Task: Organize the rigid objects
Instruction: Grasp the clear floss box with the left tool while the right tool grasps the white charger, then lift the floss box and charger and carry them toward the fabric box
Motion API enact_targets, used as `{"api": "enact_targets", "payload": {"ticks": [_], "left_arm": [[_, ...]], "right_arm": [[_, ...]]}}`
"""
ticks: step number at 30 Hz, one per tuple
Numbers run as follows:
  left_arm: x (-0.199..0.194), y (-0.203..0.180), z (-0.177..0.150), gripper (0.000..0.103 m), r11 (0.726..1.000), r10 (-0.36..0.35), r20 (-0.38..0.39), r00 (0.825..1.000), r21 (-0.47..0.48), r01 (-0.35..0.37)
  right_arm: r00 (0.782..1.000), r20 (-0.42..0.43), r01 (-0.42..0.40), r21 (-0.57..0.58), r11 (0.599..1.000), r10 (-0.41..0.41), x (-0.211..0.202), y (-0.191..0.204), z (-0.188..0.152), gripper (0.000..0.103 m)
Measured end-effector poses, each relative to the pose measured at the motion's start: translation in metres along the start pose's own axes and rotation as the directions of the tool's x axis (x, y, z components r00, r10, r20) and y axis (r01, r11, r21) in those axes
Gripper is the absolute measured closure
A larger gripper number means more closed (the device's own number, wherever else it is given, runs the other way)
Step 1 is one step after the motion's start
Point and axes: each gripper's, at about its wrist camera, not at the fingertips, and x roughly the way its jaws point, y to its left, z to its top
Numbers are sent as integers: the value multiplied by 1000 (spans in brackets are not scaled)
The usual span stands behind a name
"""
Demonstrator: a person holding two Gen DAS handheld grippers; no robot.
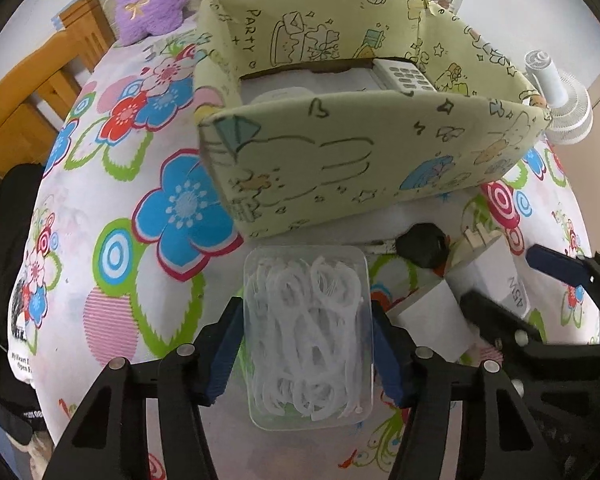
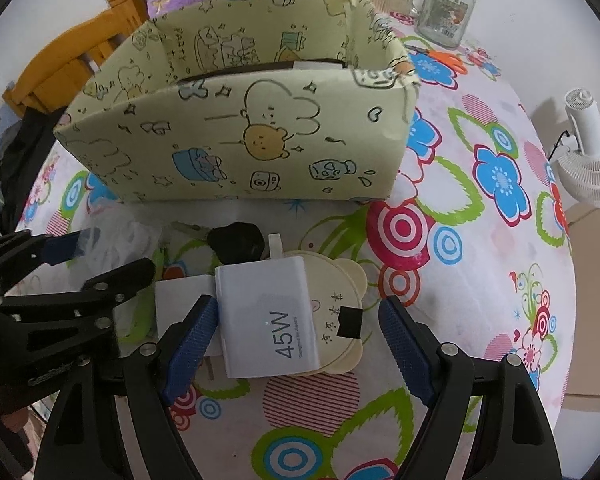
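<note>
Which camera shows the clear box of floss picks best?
The left wrist view: the clear box of floss picks sits centred between that gripper's jaws, contents plain. The right wrist view shows only a blurred clear patch at its left edge.

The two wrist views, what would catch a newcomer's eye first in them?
Probably the pale yellow cartoon-printed box, open-topped, standing at the back of the loud flowered tablecloth. Next, the clear case of white floss picks between the left gripper jaws, which sit against its sides. In the right wrist view, the white 45W charger lies between the right gripper jaws, one pad at its side, the other apart.
</note>
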Motion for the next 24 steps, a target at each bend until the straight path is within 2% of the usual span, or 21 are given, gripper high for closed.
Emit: {"api": "enact_targets", "payload": {"ticks": [5,11,20,24], "left_arm": [[0,7,-8,42,1000,1,-12,1000,-20,-1],[-2,13,-15,42,998,-4,-14,1000,-56,3],[-12,-2,-26,42,997,-5,-20,1000,-74,4],[-14,-4,-22,42,997,-1,-16,1000,-73,0]], "right_arm": [[999,-43,-8,-11,1000,8,11,4,3,37],[999,-52,12,-70,997,-15,13,18,10,53],[998,-60,2,-63,998,-6,15,21,17,53],[998,-69,-11,-19,1000,10,14,13,17,53]]}}
